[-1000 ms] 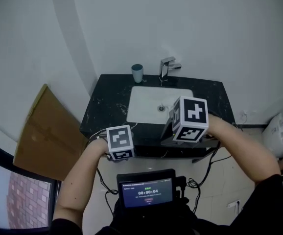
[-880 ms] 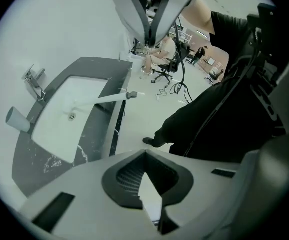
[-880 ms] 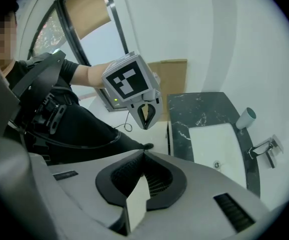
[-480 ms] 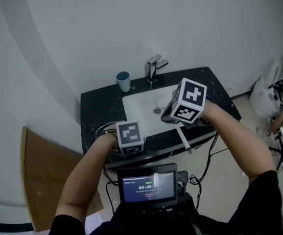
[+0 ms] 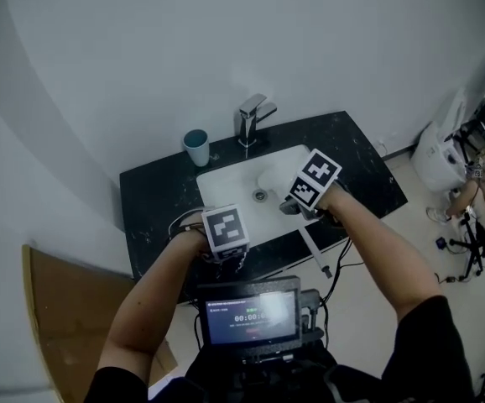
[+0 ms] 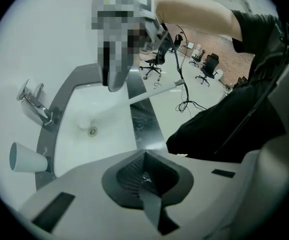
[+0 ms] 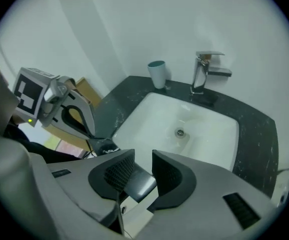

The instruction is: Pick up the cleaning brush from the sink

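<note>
1. Far left in the head view, a brown cardboard sheet (image 5: 54,309) leans at about 8 o'clock from the black marble counter (image 5: 150,204).
2. A teal cup (image 5: 196,147) stands on the counter at roughly 11 o'clock of the white sink (image 5: 230,183), just beside its back corner.
3. The left gripper (image 6: 144,164) sits over the counter's front edge, around 7 o'clock of the sink. Its own view shows the jaws pressed together with nothing in them.
4. The chrome faucet (image 5: 251,116) is at 12 o'clock of the sink.
5. The right gripper (image 7: 142,156) hangs over the sink's front right part, pointing steeply down. The jaws are partway apart and opening, and between the tips we only see basin. Deeper in the gap there's a dark piece and a white piece, and we can't tell what they are.
6. The cleaning brush (image 5: 314,250) shows as a thin white handle. It pokes out from under the right gripper towards 5 o'clock, across the counter's front edge. Its head is hidden behind the gripper.
7. Far right, a white bag (image 5: 435,154) sits on the floor.
</note>
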The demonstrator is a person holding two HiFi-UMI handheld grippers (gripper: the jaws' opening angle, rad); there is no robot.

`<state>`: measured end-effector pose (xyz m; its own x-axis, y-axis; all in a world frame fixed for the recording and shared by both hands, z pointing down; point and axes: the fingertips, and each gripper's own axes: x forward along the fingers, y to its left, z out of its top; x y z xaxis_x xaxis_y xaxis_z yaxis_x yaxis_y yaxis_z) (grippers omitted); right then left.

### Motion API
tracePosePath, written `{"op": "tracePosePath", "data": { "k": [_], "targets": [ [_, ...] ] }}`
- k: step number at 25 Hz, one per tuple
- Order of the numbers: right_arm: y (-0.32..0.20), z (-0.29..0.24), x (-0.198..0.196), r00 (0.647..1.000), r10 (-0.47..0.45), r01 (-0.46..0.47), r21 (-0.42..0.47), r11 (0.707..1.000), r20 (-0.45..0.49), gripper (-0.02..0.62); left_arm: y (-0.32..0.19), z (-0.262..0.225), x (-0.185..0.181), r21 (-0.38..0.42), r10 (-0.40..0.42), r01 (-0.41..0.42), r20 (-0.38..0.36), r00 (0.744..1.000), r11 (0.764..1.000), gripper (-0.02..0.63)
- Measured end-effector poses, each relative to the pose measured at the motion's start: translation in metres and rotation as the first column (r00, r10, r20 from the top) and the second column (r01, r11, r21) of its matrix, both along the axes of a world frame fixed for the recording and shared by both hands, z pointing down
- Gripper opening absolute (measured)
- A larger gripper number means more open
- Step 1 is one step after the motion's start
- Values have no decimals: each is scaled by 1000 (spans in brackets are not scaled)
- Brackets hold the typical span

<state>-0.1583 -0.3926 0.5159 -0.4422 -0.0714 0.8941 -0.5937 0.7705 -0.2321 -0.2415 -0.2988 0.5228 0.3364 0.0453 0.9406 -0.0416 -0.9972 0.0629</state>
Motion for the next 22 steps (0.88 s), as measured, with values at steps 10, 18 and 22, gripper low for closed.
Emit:
{"op": "tracePosePath", "data": {
  "k": [10,18,22],
  "targets": [
    [-55,115,57,913,381,-393,-68,917,-144,166,-81,65,-12,14,-121,120,117,986,993,14],
    [-81,179,70,861,449,-476,-68,877,-240,166,-161,87,13,117,-389,401,-112,915,909,14],
    [-88,195,66,861,427,-465,-90,881,-278,142,-184,99,5,14,-613,624,-170,771,781,14]
  ]
}}
